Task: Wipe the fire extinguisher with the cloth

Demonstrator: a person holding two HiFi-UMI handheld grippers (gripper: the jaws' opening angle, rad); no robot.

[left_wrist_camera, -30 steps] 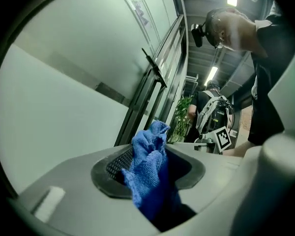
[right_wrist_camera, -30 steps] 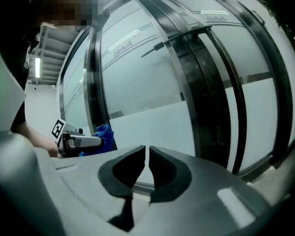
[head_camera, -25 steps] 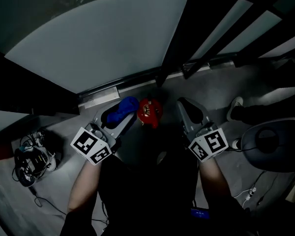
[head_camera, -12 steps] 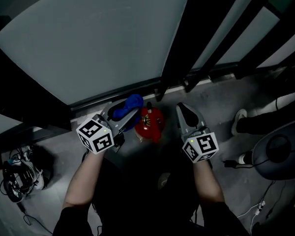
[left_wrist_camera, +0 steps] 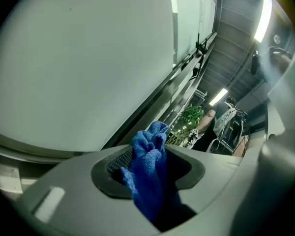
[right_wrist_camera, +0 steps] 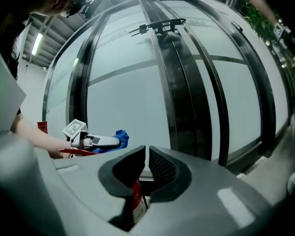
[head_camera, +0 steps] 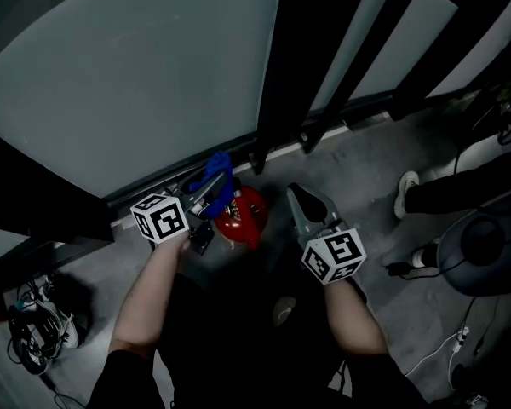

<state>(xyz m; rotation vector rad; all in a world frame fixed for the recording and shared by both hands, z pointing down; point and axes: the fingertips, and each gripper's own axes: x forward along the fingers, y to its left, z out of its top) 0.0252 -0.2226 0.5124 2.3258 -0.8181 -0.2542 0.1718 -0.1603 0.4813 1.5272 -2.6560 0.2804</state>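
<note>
A red fire extinguisher [head_camera: 243,217] stands on the grey floor between my two grippers. My left gripper [head_camera: 208,194] is shut on a blue cloth [head_camera: 215,170] and sits at the extinguisher's upper left, by its top. In the left gripper view the blue cloth [left_wrist_camera: 150,168] bunches up between the jaws. My right gripper [head_camera: 299,201] is just right of the extinguisher, jaws shut with nothing between them. In the right gripper view the extinguisher [right_wrist_camera: 137,201] shows below the closed pads [right_wrist_camera: 157,167], with the left gripper [right_wrist_camera: 97,141] and cloth [right_wrist_camera: 121,138] beyond.
A large glass wall [head_camera: 153,66] with dark frame posts [head_camera: 294,66] rises right behind the extinguisher. Another person's legs and shoes [head_camera: 409,192] are at the right beside a round dark object [head_camera: 490,250]. Cables [head_camera: 30,348] lie at the lower left.
My left gripper with the cloth has closed in on the top of the extinguisher. The right gripper has stayed beside it. The head camera has shifted, so everything sits further left.
</note>
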